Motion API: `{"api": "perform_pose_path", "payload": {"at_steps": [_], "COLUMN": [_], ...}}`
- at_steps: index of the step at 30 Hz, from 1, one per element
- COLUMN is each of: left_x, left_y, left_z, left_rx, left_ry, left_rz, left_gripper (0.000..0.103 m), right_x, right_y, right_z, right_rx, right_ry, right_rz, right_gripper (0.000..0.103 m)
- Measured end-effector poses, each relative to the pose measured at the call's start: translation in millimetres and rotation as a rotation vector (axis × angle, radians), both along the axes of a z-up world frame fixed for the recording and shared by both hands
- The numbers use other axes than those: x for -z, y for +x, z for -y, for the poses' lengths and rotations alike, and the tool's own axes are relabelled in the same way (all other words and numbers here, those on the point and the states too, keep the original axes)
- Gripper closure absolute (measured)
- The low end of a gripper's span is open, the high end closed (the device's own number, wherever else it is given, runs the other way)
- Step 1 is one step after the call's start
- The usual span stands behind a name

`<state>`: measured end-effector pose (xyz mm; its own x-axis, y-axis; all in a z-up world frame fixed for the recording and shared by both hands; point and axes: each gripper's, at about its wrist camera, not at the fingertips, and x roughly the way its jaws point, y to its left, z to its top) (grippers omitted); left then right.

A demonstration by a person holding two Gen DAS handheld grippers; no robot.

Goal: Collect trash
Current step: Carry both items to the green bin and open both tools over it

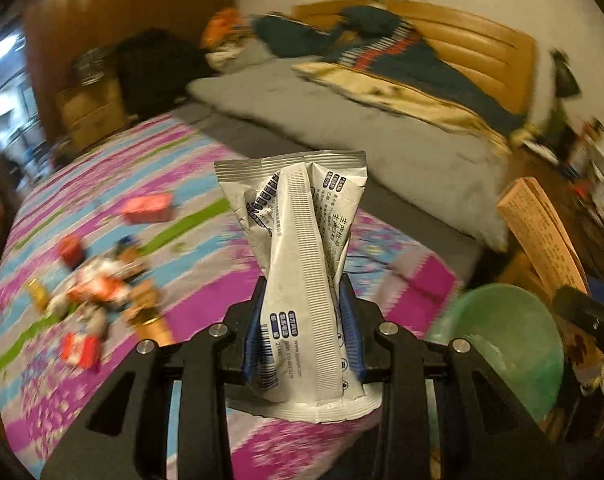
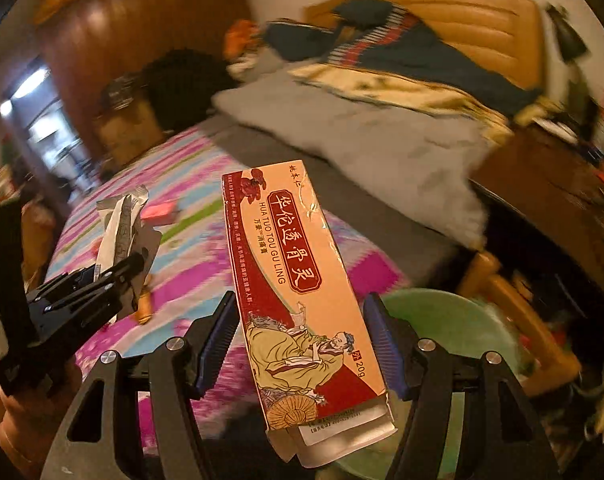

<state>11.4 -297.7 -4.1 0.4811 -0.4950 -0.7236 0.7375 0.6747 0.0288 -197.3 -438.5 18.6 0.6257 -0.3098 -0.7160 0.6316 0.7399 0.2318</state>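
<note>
My left gripper (image 1: 304,304) is shut on a crumpled silver-white foil packet (image 1: 298,240), held upright above the bed; it also shows in the right wrist view (image 2: 122,224). My right gripper (image 2: 302,316) has its blue pads (image 2: 218,336) spread wide, with a peach and red ointment box (image 2: 302,300) standing between them; the left pad does not touch the box, and I cannot tell what bears it. The box shows at the right in the left wrist view (image 1: 542,236). A green plastic basin (image 1: 502,344) sits low to the right of both grippers and also shows in the right wrist view (image 2: 454,324).
Several small red and orange wrappers and boxes (image 1: 102,284) lie on the pink floral bedspread (image 1: 206,184) at the left. A grey blanket (image 1: 366,128) and dark quilt cover the far bed. A wooden nightstand (image 1: 90,112) stands behind; cluttered furniture is at the right.
</note>
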Motion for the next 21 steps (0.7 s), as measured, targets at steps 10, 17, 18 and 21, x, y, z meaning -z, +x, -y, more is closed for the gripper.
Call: {"api": "perform_pose_path", "payload": {"at_steps": [10, 17, 18, 21], "left_x": [37.1, 76.4, 82.4, 96.6], "left_y": [-53.4, -74.8, -78.7, -86.5], "left_z": [103.2, 130.4, 130.4, 129.6], "left_rx": [0.347, 0.505, 0.515, 0.524], "left_ry": [0.108, 0.199, 0.213, 0.247], "left_rz": [-0.152, -0.306, -0.312, -0.320], "left_gripper": [0.071, 0.071, 0.071, 0.071], "right_x": [37.8, 82.0, 87.5, 104.3], "right_y": [-84.1, -116.6, -119.1, -122.0], "right_z": [79.5, 88.9, 87.3, 84.4], "right_rx": [0.239, 0.331, 0.337, 0.349], "right_ry": [0.140, 0.302, 0.320, 0.370], "right_rz": [-0.053, -0.085, -0.087, -0.084], "right_gripper": [0.038, 0.037, 0.037, 0.037]}}
